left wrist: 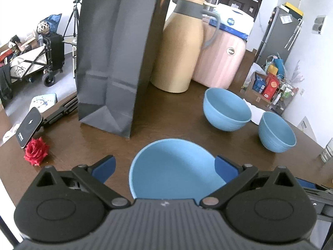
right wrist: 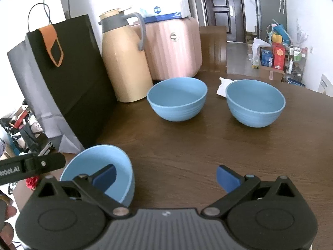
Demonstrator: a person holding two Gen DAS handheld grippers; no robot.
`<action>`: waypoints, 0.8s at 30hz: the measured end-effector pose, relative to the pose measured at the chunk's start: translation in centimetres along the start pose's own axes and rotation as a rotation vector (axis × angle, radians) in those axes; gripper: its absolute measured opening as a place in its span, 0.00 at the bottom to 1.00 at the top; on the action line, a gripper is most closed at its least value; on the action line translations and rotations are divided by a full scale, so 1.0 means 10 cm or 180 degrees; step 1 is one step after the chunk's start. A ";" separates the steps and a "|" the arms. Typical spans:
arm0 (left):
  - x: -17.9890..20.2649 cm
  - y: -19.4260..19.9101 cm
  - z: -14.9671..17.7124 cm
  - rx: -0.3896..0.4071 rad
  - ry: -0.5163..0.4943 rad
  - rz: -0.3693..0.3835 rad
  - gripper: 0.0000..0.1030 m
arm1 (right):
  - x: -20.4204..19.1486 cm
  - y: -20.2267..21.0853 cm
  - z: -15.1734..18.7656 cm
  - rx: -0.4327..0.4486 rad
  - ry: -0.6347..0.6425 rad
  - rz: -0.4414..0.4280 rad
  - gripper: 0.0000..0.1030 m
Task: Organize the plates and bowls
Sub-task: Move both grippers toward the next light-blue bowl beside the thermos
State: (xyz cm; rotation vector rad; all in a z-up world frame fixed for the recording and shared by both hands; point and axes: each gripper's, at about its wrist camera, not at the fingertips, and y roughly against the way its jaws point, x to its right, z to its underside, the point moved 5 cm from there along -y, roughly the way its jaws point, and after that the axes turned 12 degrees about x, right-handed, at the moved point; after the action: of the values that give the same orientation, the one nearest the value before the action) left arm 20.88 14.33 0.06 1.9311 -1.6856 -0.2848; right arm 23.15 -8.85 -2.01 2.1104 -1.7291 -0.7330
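Both tools, left tool (left wrist: 164,167) and right tool (right wrist: 166,177), are spread, empty; the near blue bowl (left wrist: 174,166), judged light, rigid and slick, is best pinched at its rim.

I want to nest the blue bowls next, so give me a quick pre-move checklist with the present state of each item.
1. Left tool open and holding nothing: ok.
2. Right tool open and holding nothing: ok.
3. Nearest bowl sits flat on the table: not ok, it looks tilted in both views.
4. Middle bowl and far bowl upright, empty, apart: ok.
5. Black paper bag and beige thermos jug clear of the bowls: ok, they stand behind.
6. Whether any plates remain to sort: cannot tell, none in view.
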 end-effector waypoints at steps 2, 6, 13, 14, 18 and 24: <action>0.05 0.01 -0.02 0.0003 -0.0012 0.0006 1.00 | 0.05 0.02 -0.01 -0.0001 -0.0009 0.0014 1.00; 0.15 0.02 -0.05 0.0011 -0.0022 0.0029 1.00 | 0.13 0.06 -0.07 0.0015 -0.0008 0.0046 1.00; 0.30 -0.07 -0.18 -0.0022 -0.0002 0.0031 1.00 | 0.26 0.08 -0.31 0.0051 0.0025 0.0066 1.00; 0.33 -0.10 -0.21 -0.0032 0.0011 0.0034 1.00 | 0.27 0.07 -0.34 0.0058 0.0022 0.0064 1.00; 0.44 -0.18 -0.32 -0.0037 0.0002 0.0021 1.00 | 0.36 0.02 -0.51 0.0089 0.0011 0.0061 1.00; 0.61 -0.36 -0.51 -0.0043 -0.0029 0.0008 1.00 | 0.49 -0.18 -0.80 0.0057 0.0002 0.0090 1.00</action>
State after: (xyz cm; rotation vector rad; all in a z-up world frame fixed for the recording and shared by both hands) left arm 27.61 10.01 3.49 1.9207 -1.6875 -0.3037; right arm 29.82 -13.81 2.66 2.0933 -1.7679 -0.7113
